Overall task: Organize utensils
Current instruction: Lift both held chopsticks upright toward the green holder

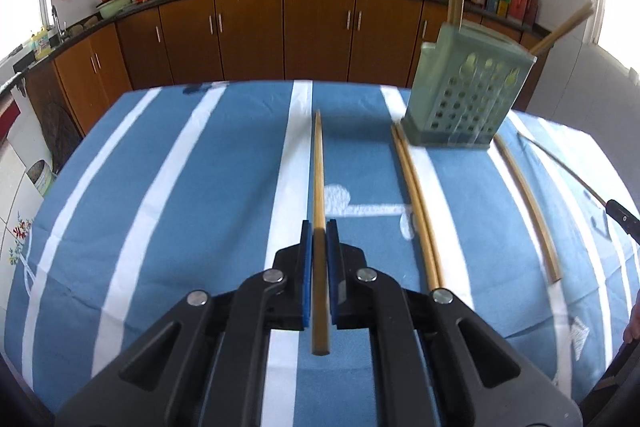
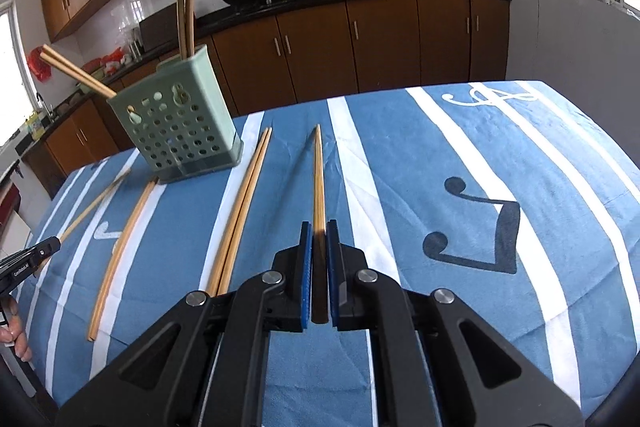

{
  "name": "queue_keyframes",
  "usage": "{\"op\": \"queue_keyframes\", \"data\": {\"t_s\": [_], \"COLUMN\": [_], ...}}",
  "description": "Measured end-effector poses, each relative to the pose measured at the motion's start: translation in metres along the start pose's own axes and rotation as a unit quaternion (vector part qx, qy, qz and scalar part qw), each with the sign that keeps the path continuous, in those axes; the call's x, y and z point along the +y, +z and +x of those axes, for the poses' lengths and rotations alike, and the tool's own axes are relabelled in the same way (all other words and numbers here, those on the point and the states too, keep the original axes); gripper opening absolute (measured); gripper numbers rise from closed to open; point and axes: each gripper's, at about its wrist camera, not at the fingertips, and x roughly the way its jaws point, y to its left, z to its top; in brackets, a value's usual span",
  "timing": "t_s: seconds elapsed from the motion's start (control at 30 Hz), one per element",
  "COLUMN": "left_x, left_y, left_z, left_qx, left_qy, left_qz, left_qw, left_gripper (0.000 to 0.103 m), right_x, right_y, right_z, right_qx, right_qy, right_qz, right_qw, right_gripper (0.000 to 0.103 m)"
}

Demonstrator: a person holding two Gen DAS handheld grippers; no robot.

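While each gripper grips one chopstick, the rest of the set lies scattered on the blue-and-white striped tabletop [image 1: 160, 187]. The left gripper [image 1: 319, 227] has its jaws closed tight on a chopstick [image 1: 318, 167] that points forward over the cloth. The right gripper [image 2: 319, 227] likewise has its jaws clamped on its own chopstick [image 2: 319, 179].

The green perforated holder [image 2: 180, 135] stands near the far edge, already carrying two upright sticks and two leaning ones. A pair of chopsticks [image 2: 240, 211] lies between the holder and the right gripper's chopstick, its far tips just beside the holder's base. A single chopstick [image 2: 120, 255] lies further to the left in the right wrist view, with its far end by the holder's foot.

The cloth's right half in the right wrist view is bare. Beyond the far edge run brown cabinets [image 1: 248, 35], well apart from the tabletop.
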Motion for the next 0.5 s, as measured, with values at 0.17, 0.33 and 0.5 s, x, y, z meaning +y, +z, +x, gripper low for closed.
{"op": "queue_keyframes", "data": {"t_s": [0.17, 0.33, 0.5], "left_x": [-0.001, 0.0, 0.002], "left_y": [0.018, 0.034, 0.049], "left_z": [-0.027, -0.052, -0.07], "left_qx": [-0.043, -0.081, -0.109], "left_qy": [-0.009, -0.018, -0.03], "left_qz": [-0.009, -0.02, -0.031], "left_qw": [0.999, 0.9963, 0.9931], "left_gripper": [0.008, 0.008, 0.008], "right_x": [-0.002, -0.001, 0.002], "right_y": [0.016, 0.033, 0.049], "right_z": [-0.018, -0.036, -0.05], "right_qx": [-0.041, -0.079, -0.109], "right_qy": [0.003, 0.008, 0.011], "right_qz": [0.008, 0.011, 0.008], "right_qw": [0.999, 0.997, 0.994], "right_gripper": [0.008, 0.008, 0.008]}}
